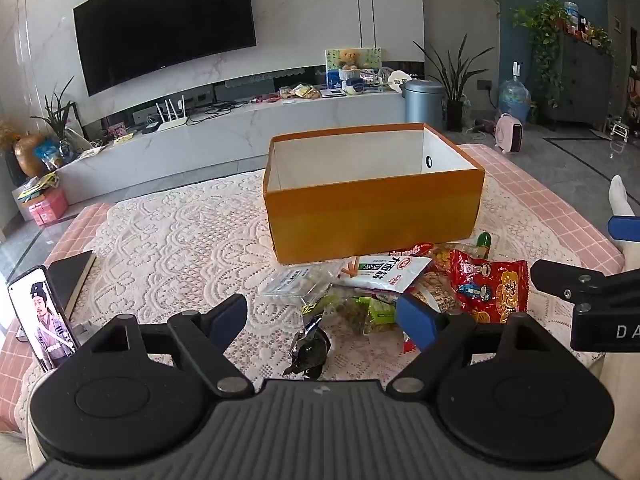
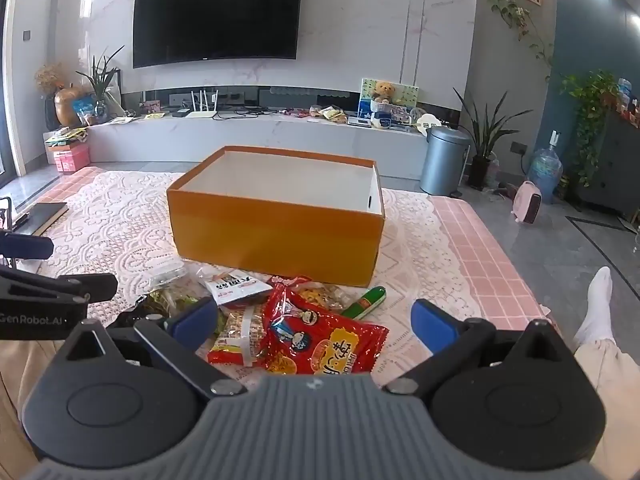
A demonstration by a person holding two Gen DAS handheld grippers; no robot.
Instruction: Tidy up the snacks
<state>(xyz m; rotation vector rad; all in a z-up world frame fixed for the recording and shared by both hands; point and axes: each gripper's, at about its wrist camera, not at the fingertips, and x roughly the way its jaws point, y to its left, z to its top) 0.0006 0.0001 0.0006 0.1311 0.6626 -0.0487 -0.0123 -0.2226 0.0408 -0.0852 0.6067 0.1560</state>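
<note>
Left gripper (image 1: 322, 322), right gripper (image 2: 314, 326): black linkages, blue pads, silver screws, ribbed grey body; "GenRobot.AI" lettering at 9 o'clock.

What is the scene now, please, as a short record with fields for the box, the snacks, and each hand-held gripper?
box: orange cardboard box, open top, no snacks visible inside, on the lace tablecloth
snacks: pile in front of the box, none packed yet
top packet: large red snack bag
others: white packet with red logo, green tube-shaped snack
left hand-held gripper: open, above the left of the pile, holds nothing
right hand-held gripper: open, above the red bag, holds nothing
</note>
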